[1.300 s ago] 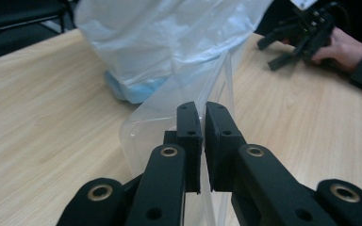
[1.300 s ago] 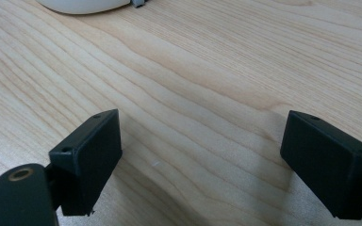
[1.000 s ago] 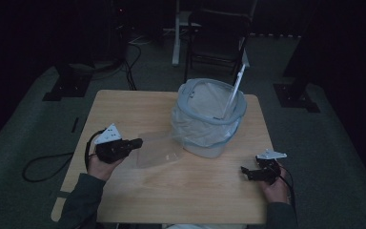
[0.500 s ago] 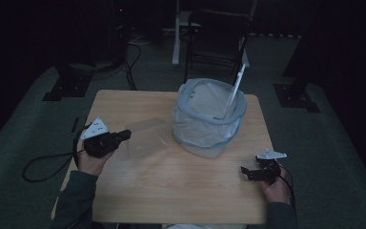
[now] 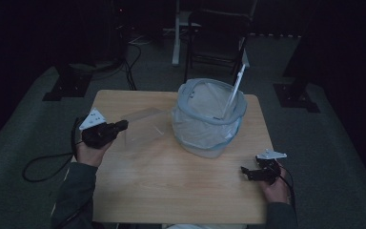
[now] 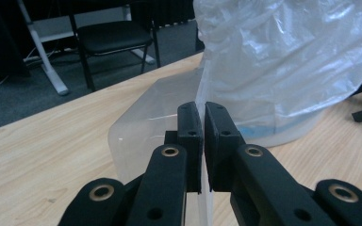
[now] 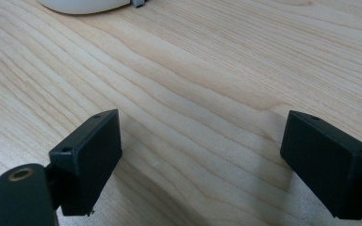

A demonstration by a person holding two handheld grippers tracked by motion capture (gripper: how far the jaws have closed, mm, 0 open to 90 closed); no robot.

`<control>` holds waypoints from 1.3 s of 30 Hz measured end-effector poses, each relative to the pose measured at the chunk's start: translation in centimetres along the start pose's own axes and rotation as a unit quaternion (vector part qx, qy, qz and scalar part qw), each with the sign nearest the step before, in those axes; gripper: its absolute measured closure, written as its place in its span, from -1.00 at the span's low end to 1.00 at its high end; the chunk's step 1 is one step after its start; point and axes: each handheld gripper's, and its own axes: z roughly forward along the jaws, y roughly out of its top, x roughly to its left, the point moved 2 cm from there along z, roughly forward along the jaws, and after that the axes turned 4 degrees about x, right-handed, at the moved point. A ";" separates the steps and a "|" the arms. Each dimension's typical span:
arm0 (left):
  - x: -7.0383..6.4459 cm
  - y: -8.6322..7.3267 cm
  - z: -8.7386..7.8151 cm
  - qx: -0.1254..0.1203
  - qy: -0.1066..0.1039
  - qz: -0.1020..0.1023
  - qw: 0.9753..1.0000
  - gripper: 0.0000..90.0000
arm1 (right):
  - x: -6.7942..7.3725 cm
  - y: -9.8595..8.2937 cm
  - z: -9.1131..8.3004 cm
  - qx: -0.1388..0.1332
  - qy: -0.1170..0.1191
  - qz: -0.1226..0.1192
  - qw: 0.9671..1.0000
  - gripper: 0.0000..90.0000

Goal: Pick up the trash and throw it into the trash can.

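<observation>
Here, left tool pinching plastic sheet, lined bin just beside, chair beyond.

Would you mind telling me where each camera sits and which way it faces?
High view: above the person's side, facing forward and down on the table; forearms, left gripper, right gripper.
Left gripper view: rides the left gripper, faces the bag-lined bin; jaws pinch a clear sheet.
Right gripper view: faces bare tabletop; open jaws.
Shared: bin, sheet.
</observation>
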 end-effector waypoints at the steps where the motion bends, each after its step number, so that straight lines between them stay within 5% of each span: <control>1: 0.0 0.2 0.1 0.000 0.002 0.001 1.000 0.94 | 0.0 0.0 0.0 0.000 0.000 0.000 1.000 -0.73; 39: 1.4 5.2 0.7 -0.025 0.034 0.001 0.999 0.94 | 0.0 0.0 0.0 0.000 0.000 0.000 1.000 -0.73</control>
